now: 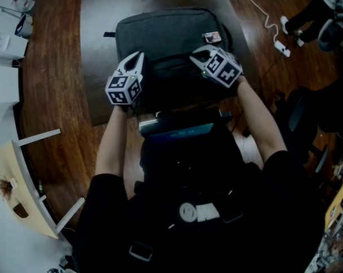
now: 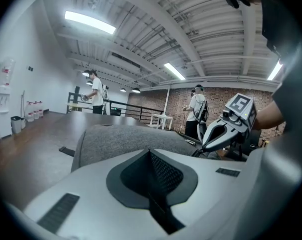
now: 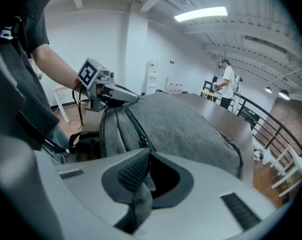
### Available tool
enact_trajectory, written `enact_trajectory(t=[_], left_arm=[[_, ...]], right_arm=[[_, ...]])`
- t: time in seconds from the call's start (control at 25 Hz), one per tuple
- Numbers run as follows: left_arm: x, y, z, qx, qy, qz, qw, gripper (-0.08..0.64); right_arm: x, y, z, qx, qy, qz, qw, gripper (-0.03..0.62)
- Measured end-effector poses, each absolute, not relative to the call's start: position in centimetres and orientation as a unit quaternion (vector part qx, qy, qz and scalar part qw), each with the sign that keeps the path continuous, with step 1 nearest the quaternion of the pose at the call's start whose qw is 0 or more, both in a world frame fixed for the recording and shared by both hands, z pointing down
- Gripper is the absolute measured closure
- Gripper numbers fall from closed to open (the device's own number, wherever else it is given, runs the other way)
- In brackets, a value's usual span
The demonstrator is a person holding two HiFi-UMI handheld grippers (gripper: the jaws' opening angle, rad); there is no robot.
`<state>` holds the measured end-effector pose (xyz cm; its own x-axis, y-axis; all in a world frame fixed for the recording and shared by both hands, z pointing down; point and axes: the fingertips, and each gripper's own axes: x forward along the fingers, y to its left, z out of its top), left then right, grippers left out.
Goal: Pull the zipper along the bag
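Note:
A grey backpack (image 1: 165, 33) lies flat on the wooden table (image 1: 57, 84). My left gripper (image 1: 138, 57) rests at the bag's near left edge. In its own view the left gripper (image 2: 151, 156) has its jaws shut with nothing visible between them, and the bag (image 2: 120, 139) lies just beyond. My right gripper (image 1: 197, 53) is at the bag's near right part. In the right gripper view its jaws (image 3: 145, 159) are shut on a grey fabric strip (image 3: 136, 196) of the bag, next to the zipper slider (image 3: 143, 143) on the dark zipper line (image 3: 133, 124).
A white cable with a power strip (image 1: 276, 41) lies at the upper right. A white chair frame (image 1: 29, 169) stands at the table's left edge. A dark device (image 1: 182, 131) hangs at the person's chest. People (image 2: 95, 96) stand far off by a railing.

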<state>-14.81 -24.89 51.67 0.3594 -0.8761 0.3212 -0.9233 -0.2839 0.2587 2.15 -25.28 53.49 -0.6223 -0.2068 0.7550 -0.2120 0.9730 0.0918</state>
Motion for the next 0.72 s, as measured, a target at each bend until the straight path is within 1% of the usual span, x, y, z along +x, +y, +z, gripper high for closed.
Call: enact_trajectory(t=[0.72], left_arm=[[-14.7,-25.1,51.7,0.799,-0.563,0.06,0.204,0.555]], right_arm=[[7.2,-27.8,55.6,0.145,-0.891,0.039,0.428,0.575]])
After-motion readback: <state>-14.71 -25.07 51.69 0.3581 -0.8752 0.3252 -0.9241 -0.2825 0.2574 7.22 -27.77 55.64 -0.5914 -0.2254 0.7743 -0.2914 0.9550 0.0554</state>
